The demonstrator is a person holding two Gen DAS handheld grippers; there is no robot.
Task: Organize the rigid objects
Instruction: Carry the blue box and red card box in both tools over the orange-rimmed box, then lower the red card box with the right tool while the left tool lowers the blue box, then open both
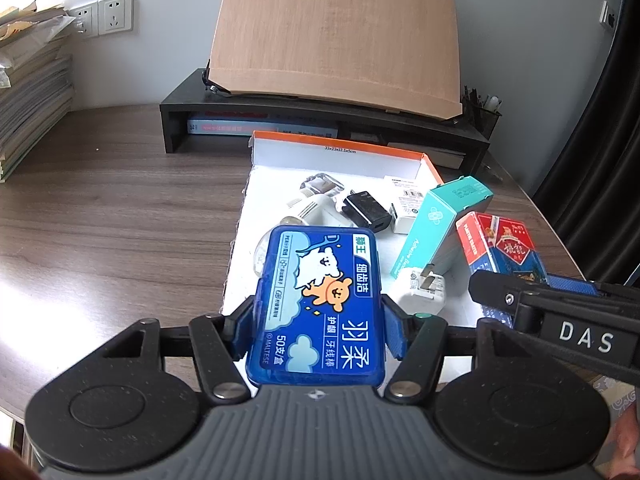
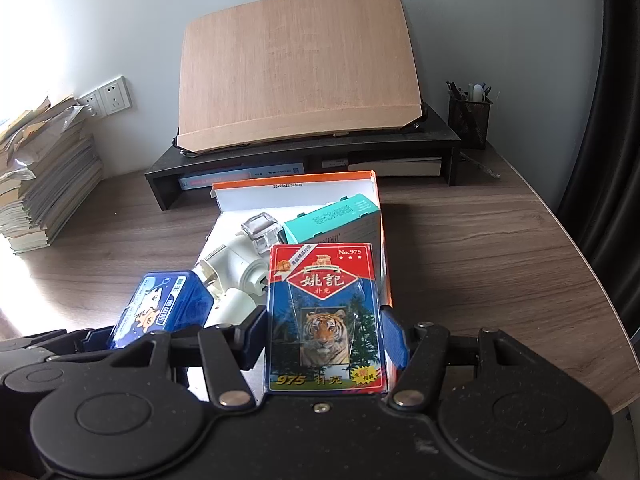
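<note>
Both grippers carry a box over the open tray on the table.

On the left, the left gripper (image 1: pixel 316 316) has its jaws closed on the sides of the blue floss box (image 1: pixel 318 308), whose long axis runs straight ahead along the fingers, above the near left edge of the white tray (image 1: pixel 340 152). To its right, the right gripper (image 2: pixel 326 338) clamps the card pack (image 2: pixel 326 316) the same way, upright face toward the camera, above the tray's near right corner, just short of the teal carton (image 2: pixel 340 214). Judging by this, each box lies directly ahead of its own jaws, so lowering forward would set both among the chargers (image 1: pixel 368 210).
</note>
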